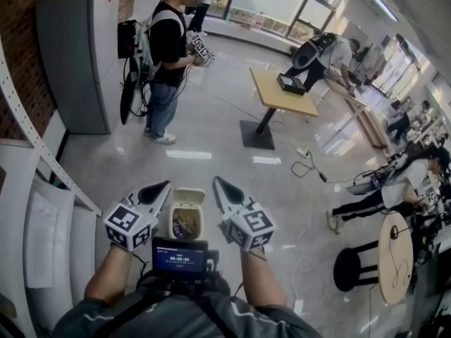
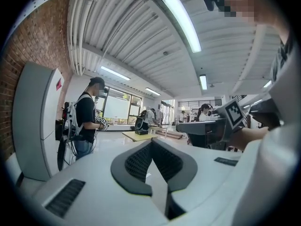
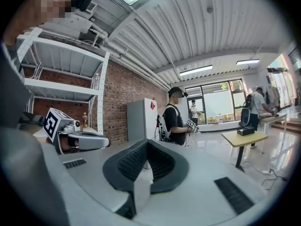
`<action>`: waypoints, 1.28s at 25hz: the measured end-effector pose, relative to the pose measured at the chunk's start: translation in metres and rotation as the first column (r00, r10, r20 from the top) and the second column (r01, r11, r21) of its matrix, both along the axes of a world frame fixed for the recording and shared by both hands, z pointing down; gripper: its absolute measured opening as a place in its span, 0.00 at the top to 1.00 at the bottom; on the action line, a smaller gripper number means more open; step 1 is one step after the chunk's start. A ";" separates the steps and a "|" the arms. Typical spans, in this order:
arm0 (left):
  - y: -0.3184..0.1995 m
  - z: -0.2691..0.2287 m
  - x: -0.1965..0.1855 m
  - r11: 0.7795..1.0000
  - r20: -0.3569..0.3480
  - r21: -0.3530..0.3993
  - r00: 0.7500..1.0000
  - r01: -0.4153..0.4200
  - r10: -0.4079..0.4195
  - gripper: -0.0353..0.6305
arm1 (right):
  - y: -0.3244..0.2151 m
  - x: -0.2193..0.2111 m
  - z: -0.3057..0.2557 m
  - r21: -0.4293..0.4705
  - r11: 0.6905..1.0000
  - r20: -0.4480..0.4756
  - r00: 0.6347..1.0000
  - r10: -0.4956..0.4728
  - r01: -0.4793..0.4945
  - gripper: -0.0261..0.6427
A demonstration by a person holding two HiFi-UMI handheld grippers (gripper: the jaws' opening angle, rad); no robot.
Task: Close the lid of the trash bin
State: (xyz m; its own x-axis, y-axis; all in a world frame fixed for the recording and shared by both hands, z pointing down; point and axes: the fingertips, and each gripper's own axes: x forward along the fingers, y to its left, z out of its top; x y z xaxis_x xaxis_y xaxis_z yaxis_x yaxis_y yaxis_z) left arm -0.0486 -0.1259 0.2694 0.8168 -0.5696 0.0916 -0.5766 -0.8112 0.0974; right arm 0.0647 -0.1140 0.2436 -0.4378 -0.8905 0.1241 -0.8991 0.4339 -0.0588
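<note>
We hold left tongs and right tongs closed, empty, beside the open cream plastic bin, probably to push its lid.

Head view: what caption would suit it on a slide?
Left gripper and right gripper, both shut and empty, hover either side of an open trash bin.

standing person | wooden table | black stool | grey cabinet

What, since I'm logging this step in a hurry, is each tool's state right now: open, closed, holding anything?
Left tool: closed, holding nothing.
Right tool: closed, holding nothing.
</note>
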 end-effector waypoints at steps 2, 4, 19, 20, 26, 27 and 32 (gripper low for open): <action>-0.005 0.002 -0.007 1.000 0.005 -0.007 1.000 -0.029 0.029 0.95 | -0.004 -0.008 0.002 -0.004 1.000 -0.003 1.000 0.006 -0.006 0.95; -0.011 0.007 -0.012 0.998 0.015 -0.020 0.998 -0.055 0.055 0.95 | -0.008 -0.016 0.005 -0.026 1.000 -0.013 1.000 0.011 -0.012 0.95; -0.068 0.028 0.031 0.997 0.002 -0.066 1.000 -0.028 0.029 0.95 | -0.062 0.013 0.028 -0.081 0.994 -0.049 0.996 -0.080 0.076 0.95; -0.073 0.029 0.037 0.998 0.010 -0.064 1.000 -0.015 0.015 0.95 | -0.067 0.022 0.029 -0.081 0.994 -0.046 0.996 -0.076 0.072 0.95; -0.103 0.034 0.062 0.993 0.030 -0.082 0.997 0.080 -0.077 0.95 | -0.099 0.053 0.032 -0.073 0.991 -0.064 0.991 -0.121 0.117 0.95; -0.107 0.038 0.066 0.992 0.040 -0.087 0.995 0.092 -0.089 0.95 | -0.105 0.057 0.035 -0.078 0.989 -0.062 0.990 -0.130 0.125 0.95; -0.124 0.062 0.068 0.976 0.079 -0.140 0.984 0.167 -0.157 0.95 | -0.126 0.072 0.067 -0.138 0.980 -0.037 0.988 -0.147 0.141 0.95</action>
State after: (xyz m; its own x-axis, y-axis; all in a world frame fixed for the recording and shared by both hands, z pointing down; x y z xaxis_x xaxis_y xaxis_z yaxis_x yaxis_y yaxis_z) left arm 0.0193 -0.2504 0.3317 0.7037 -0.6706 0.2348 -0.7086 -0.6862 0.1641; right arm 0.1364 -0.2404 0.3102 -0.5514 -0.7921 0.2619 -0.8307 0.5501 -0.0852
